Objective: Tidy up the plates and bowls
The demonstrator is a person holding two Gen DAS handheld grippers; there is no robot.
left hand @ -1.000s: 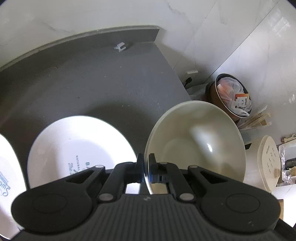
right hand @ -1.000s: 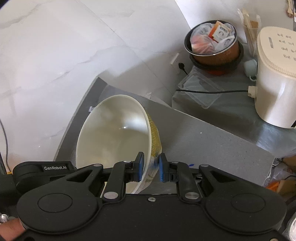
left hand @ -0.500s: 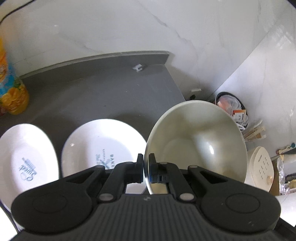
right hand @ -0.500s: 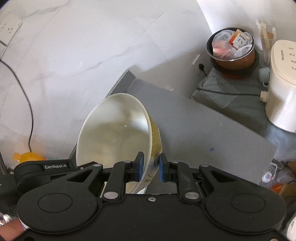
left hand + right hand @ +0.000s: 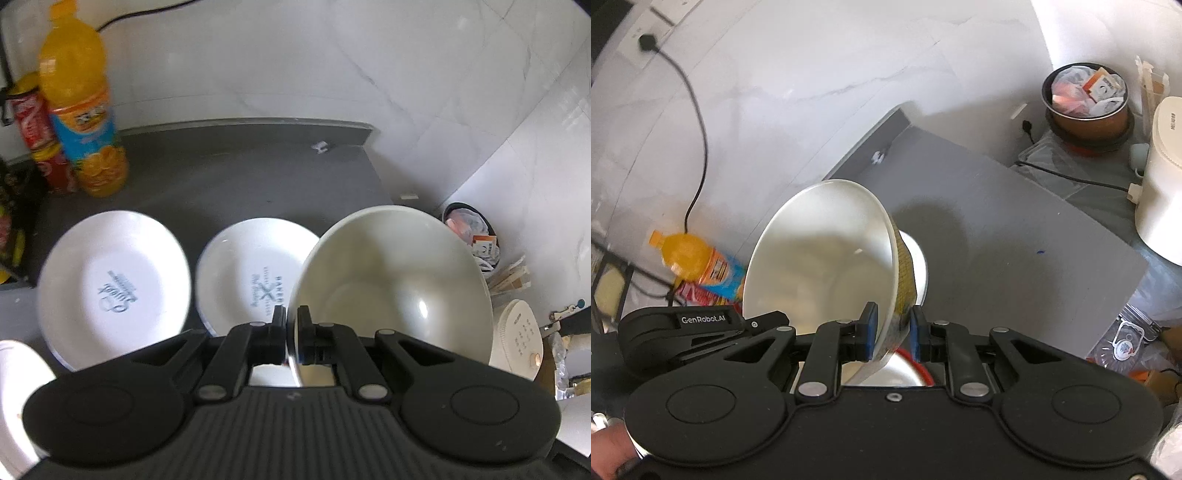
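Note:
My left gripper is shut on the rim of a cream bowl, held tilted above the grey counter. Two white plates with blue print lie on the counter below: one at left, one in the middle, partly hidden by the bowl. A third white dish shows at the far left edge. My right gripper is shut on the rim of a cream bowl with a yellow patterned outside, held above the counter. The left gripper's body shows beside it.
An orange juice bottle and a red can stand at the counter's back left. Off the right edge, lower down, sit a pot of rubbish and a white rice cooker. A marble wall runs behind.
Both grippers have risen and pulled back with their bowls. More of the counter, the plates and the orange bottle have come into view.

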